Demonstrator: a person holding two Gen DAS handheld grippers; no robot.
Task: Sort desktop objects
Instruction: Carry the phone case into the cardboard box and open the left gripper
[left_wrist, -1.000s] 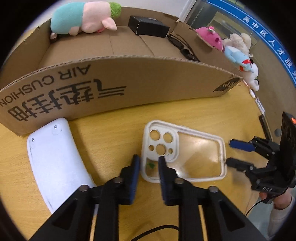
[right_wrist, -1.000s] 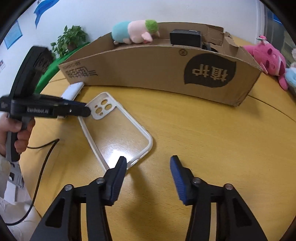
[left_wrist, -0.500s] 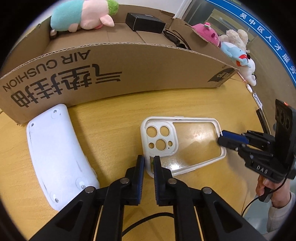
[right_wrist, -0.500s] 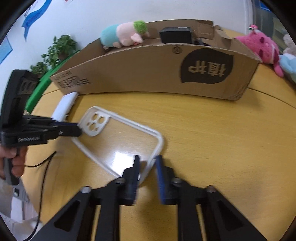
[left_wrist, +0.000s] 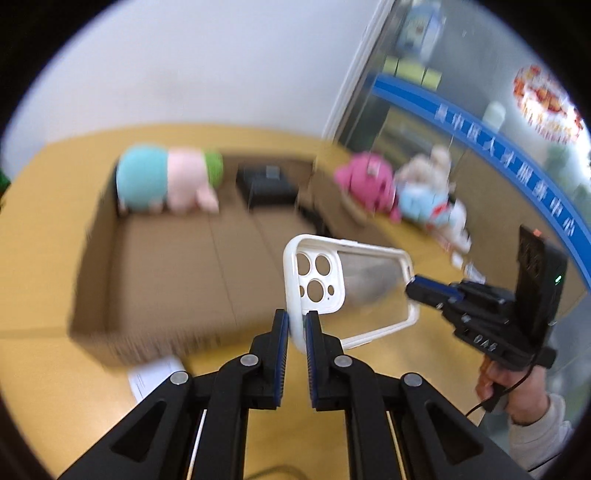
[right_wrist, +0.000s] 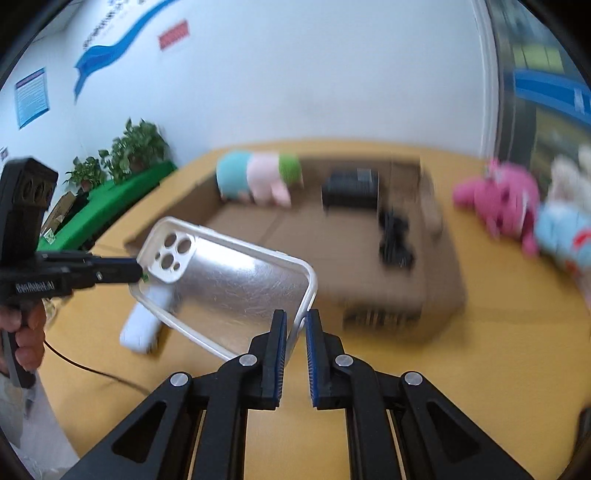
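A clear phone case (left_wrist: 354, 291) with a white rim and camera holes is held in the air by both grippers. My left gripper (left_wrist: 295, 325) is shut on its camera-end edge. My right gripper (right_wrist: 295, 325) is shut on the opposite end; the case (right_wrist: 229, 280) also shows in the right wrist view. The case hangs above the front of an open cardboard box (left_wrist: 177, 266). The right gripper (left_wrist: 424, 291) shows in the left wrist view, and the left gripper (right_wrist: 136, 269) in the right wrist view.
In the box lie a teal-pink plush (left_wrist: 166, 184), a black box (left_wrist: 266, 184) and black glasses (right_wrist: 395, 236). Pink and blue plush toys (left_wrist: 399, 192) sit on the wooden table to the right. A white flat object (right_wrist: 144, 325) lies by the box's front left.
Both grippers have lifted the phone case off the table and raised it toward the box. The view is now higher and blurred with motion.
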